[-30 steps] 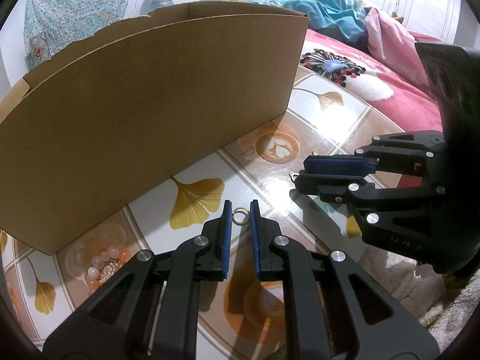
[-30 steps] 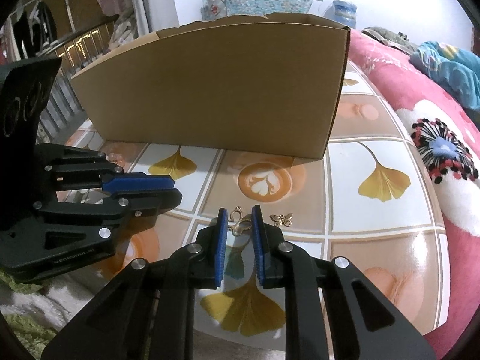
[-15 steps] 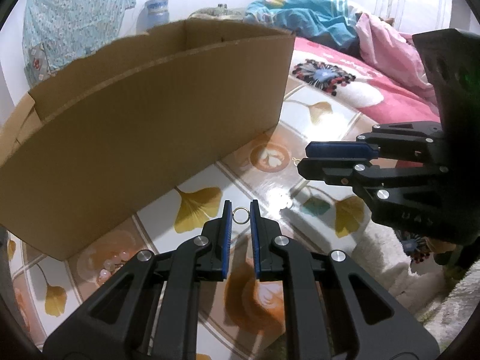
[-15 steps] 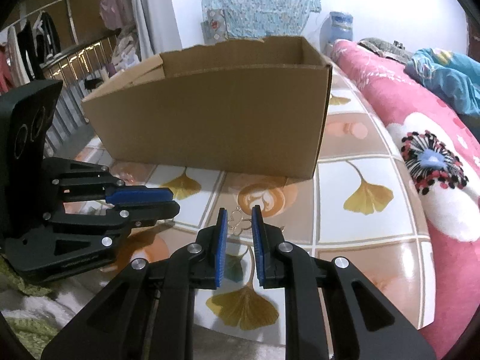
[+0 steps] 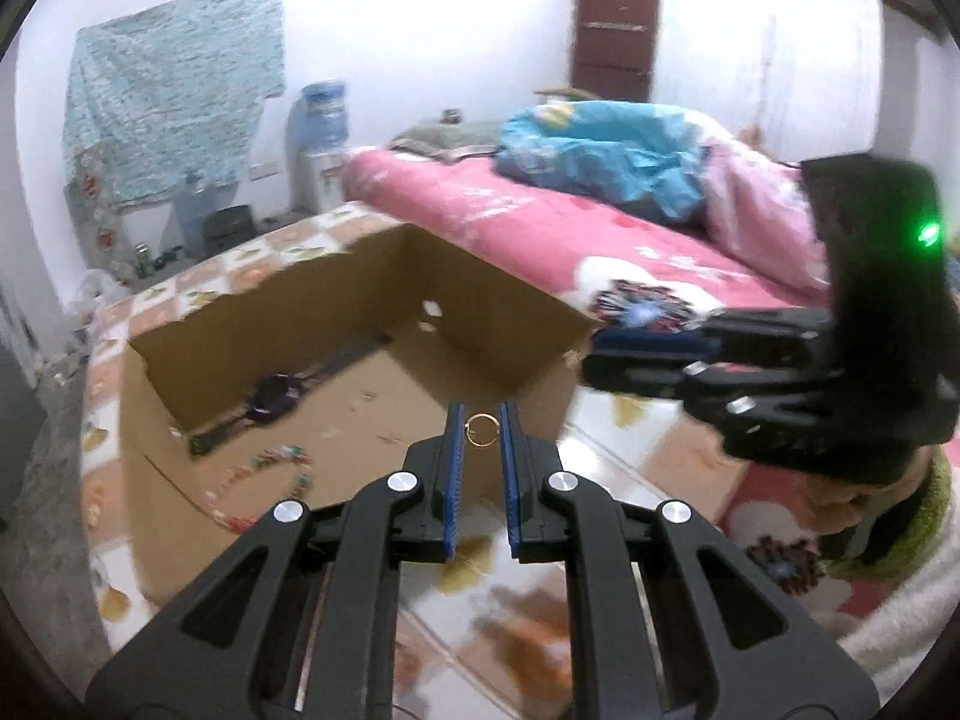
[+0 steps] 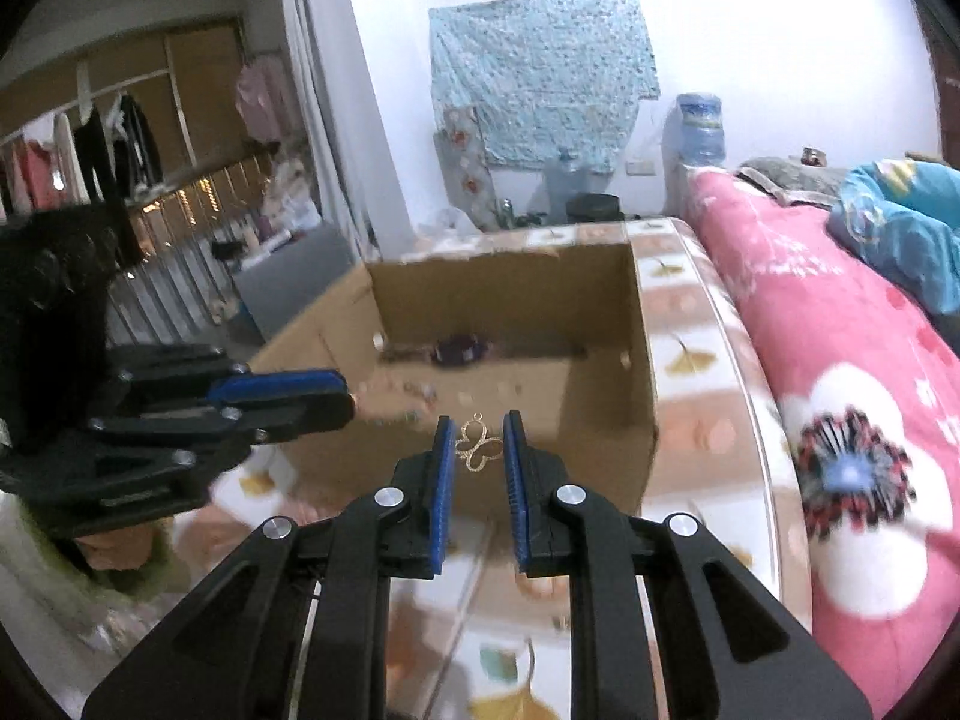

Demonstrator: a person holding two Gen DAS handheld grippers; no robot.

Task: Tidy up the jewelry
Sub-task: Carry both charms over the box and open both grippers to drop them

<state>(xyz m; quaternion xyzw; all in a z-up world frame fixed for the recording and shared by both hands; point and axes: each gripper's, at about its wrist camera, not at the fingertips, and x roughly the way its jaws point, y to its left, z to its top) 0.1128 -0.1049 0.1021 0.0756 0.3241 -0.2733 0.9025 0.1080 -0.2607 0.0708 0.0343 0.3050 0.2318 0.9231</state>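
My left gripper (image 5: 481, 420) is shut on a small gold ring (image 5: 482, 429), held in the air just before the near wall of the open cardboard box (image 5: 540, 324). My right gripper (image 6: 478, 438) is shut on a gold butterfly pendant (image 6: 478, 448), also raised in front of the box (image 6: 642, 360). Inside the box lie a dark purple watch (image 5: 275, 402) and a beaded bracelet (image 5: 264, 468). Each gripper shows in the other's view: the right one (image 5: 600, 354) at the right, the left one (image 6: 342, 396) at the left.
The box stands on a table with a ginkgo-leaf and coffee-cup cloth (image 5: 630, 480). A bed with a pink flowered cover (image 6: 840, 390) runs along the table's right side. A water dispenser (image 5: 324, 138) stands by the far wall.
Both grippers have risen with their pieces, from table level to above the box's rim. The inside of the box has come into view. The table has dropped away below.
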